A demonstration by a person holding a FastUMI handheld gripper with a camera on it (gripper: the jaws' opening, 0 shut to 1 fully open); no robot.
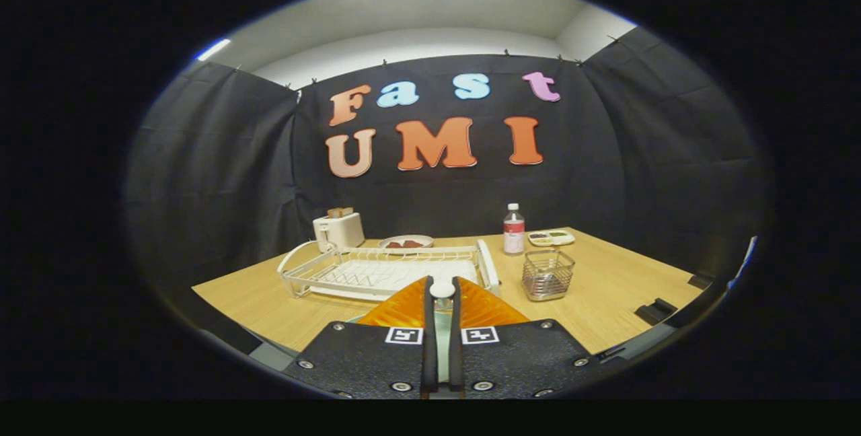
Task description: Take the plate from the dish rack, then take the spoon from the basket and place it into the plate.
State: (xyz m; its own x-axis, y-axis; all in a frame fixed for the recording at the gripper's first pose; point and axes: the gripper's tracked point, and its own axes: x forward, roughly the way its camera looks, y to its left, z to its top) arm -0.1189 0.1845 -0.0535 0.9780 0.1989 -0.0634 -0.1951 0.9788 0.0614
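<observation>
An orange plate (483,308) stands on edge between my fingers, spreading out to both sides of them. My gripper (442,286) is shut on its rim, and the plate is held above the near part of the wooden table (605,301). Just beyond the fingers lies the white wire dish rack (377,273), with no dishes in it. The metal mesh basket (548,274) stands to the right of the rack. A greyish shape sits low inside it, too dim to make out as the spoon.
Behind the rack are a white toaster (338,229) with bread in it and a small plate of food (405,242). A bottle (514,229) and a small flat tray (551,237) stand behind the basket. Black brackets (656,310) sit at the table's right edge.
</observation>
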